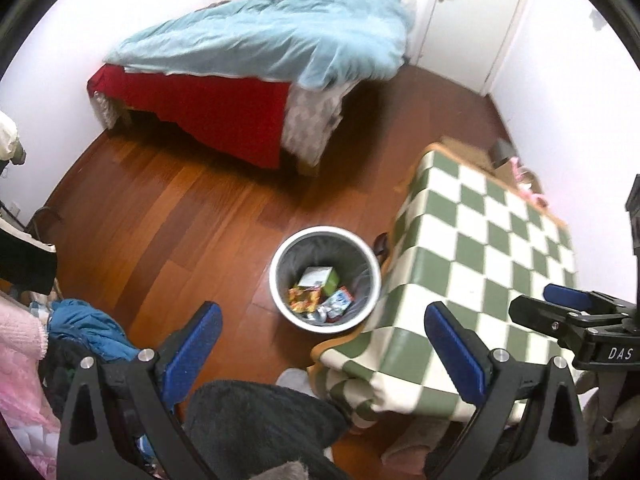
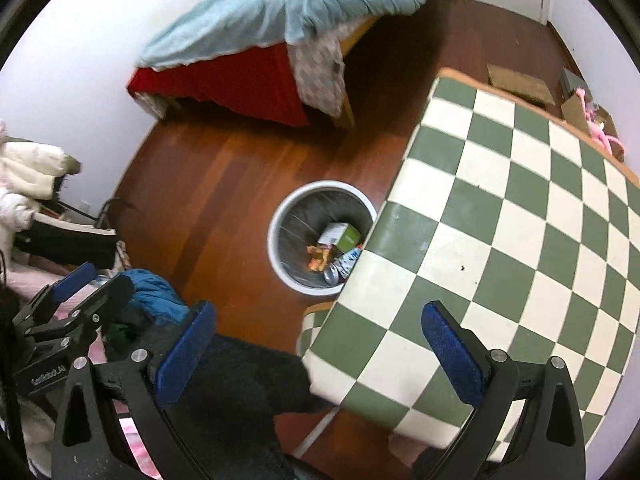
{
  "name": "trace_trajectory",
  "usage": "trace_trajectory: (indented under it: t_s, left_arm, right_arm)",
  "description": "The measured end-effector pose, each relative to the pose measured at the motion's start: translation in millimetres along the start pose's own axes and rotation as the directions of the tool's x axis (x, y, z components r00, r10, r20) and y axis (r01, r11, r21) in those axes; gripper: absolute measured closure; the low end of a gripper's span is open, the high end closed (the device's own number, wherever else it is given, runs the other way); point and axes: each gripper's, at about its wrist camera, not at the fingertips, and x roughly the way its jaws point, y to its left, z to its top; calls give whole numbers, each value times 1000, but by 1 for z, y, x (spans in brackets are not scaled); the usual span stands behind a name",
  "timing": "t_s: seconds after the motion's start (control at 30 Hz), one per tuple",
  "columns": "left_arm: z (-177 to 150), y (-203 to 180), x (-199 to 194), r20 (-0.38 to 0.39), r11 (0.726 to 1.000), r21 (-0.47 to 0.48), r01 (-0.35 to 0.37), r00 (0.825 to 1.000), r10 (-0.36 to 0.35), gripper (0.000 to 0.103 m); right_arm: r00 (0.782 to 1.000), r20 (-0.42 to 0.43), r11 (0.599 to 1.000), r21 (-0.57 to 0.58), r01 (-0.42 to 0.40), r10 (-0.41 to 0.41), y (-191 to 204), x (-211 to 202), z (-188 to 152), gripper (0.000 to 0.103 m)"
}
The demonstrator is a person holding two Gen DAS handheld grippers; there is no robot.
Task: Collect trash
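Our left claw (image 1: 322, 344) hangs with its blue pads spread wide and nothing between them, and our right claw (image 2: 318, 344) is just as wide apart and just as empty. We hold both high, looking down over the room, which we judge suits a scan for anything left to pick up.

Below and ahead of both claws stands the bin (image 1: 325, 280) on the wooden floor (image 1: 180, 208), just beside the edge of the tabletop (image 2: 500, 220) with its green and white checked cover. That spot keeps the drop short from the tabletop. The trash (image 1: 320, 294) lies at the bottom of the bin: a small green and white box, some bright wrappers and, seen from the right wrist, what looks like a crushed can (image 2: 333, 274).

The checked cover shows no loose rubbish, only a tiny dark speck. Farther out are a bed (image 1: 248, 64) with a pale blue quilt, and a heap of clothes (image 1: 84, 328) at our left. We judge the collecting close to done.
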Motion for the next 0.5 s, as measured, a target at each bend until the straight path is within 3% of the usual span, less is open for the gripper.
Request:
trace_trajectory:
  t_s: [0.17, 0.5]
  left_arm:
    - [5, -1, -46, 62, 997, -22, 68, 996, -67, 0]
    - [3, -3, -105, 131, 990, -14, 138, 982, -135, 0]
  right_arm:
    - [998, 46, 999, -23, -48, 49, 11, -52, -6, 0]
    - [983, 115, 989, -67, -135, 142, 31, -129, -12, 0]
